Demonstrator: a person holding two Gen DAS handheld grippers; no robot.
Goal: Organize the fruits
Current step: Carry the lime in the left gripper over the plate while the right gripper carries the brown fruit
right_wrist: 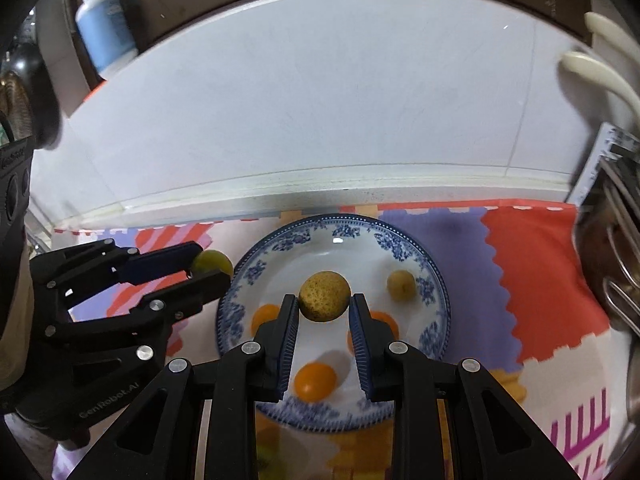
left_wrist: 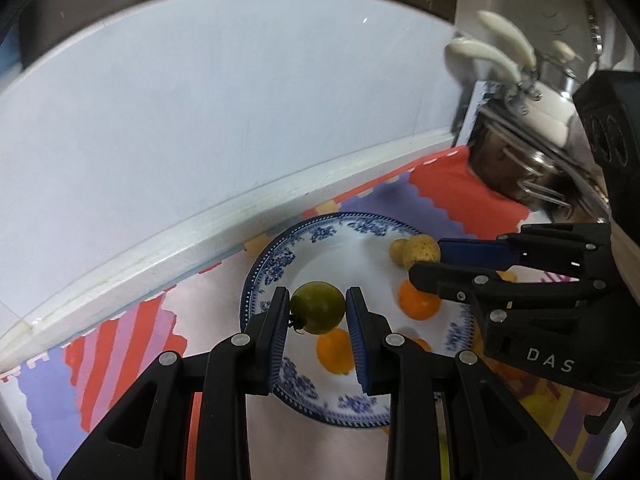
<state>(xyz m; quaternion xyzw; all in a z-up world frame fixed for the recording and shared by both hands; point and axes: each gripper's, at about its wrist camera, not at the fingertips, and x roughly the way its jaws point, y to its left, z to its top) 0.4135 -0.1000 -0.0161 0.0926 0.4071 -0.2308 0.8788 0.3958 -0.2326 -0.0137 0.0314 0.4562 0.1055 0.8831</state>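
Note:
A blue-and-white patterned plate (left_wrist: 276, 264) (right_wrist: 432, 280) lies on a colourful mat. My left gripper (left_wrist: 318, 304) is shut on a green round fruit (left_wrist: 318, 306) held above the plate's left side; it also shows in the right wrist view (right_wrist: 212, 263). My right gripper (right_wrist: 324, 306) is shut on a speckled yellow-brown fruit (right_wrist: 325, 296) above the plate's middle; this fruit shows in the left wrist view (left_wrist: 420, 250). On the plate lie three orange fruits (right_wrist: 315, 381) (right_wrist: 266, 316) (right_wrist: 386, 322) and a small yellow fruit (right_wrist: 401, 285).
A white tiled wall with a raised ledge (right_wrist: 320, 188) runs behind the mat. A metal rack with pots and cream-handled utensils (left_wrist: 516, 136) stands at the right. A blue-and-white pump bottle (right_wrist: 104, 20) stands at the far left.

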